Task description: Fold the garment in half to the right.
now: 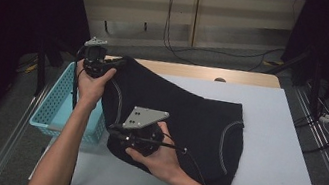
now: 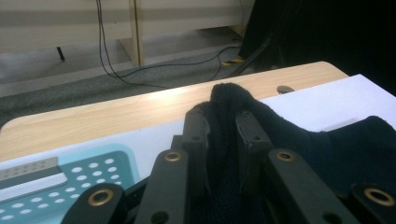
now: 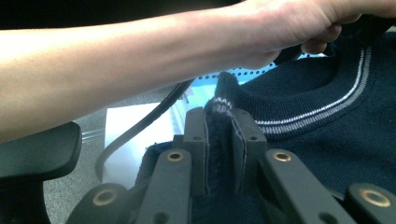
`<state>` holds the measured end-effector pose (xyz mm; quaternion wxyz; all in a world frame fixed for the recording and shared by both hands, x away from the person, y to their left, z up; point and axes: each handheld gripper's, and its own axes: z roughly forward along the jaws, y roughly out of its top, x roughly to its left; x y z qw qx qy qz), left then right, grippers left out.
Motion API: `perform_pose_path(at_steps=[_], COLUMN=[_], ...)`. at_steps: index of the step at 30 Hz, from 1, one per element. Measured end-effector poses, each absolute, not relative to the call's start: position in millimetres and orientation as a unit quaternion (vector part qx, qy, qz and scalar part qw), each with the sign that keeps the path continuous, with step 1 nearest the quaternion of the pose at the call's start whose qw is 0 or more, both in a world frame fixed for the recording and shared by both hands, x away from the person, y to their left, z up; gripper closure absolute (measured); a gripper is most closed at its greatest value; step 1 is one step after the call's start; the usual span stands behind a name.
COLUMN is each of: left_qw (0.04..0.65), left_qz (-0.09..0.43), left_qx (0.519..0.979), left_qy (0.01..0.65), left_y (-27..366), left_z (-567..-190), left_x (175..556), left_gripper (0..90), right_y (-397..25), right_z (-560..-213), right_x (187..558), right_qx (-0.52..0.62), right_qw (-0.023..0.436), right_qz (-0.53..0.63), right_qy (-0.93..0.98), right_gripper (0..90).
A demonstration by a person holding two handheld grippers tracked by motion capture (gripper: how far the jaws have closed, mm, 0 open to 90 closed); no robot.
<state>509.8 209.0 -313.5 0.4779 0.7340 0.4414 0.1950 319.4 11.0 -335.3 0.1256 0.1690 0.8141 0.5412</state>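
A black knitted garment with pale grey stripe trim lies spread over the white mat on the light wooden table — its left edge is lifted at two spots. The left gripper clamps a fold of its far corner; the right gripper pinches the near trimmed edge — both jaws are closed on fabric. A turquoise perforated plastic basket sits just beside the table's left edge.
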Motion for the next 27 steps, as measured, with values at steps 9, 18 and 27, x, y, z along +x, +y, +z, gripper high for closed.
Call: perform_pose_path(at_steps=[9, 18, 27], left_qw=[0.479, 0.485, 0.483], left_qz=[0.203, 0.213, 0.222], left_qx=[0.731, 0.722, 0.717], left_qy=[0.443, 0.446, 0.451], left_y=[219.0, 230.3, 234.3], left_z=[-303.6, -295.2, -288.5], left_x=[509.9, 506.0, 504.9], left_gripper=[76.8, 76.9, 76.9], right_y=[20.2, 27.6, 39.4], right_z=[-327.2, -316.9, -307.8], right_x=[322.5, 323.1, 324.7], right_qx=[0.158, 0.143, 0.135], right_qw=[0.124, 0.128, 0.127], right_qz=[0.547, 0.554, 0.561], right_qy=[0.813, 0.81, 0.807], right_gripper=[78.5, 78.6, 78.5])
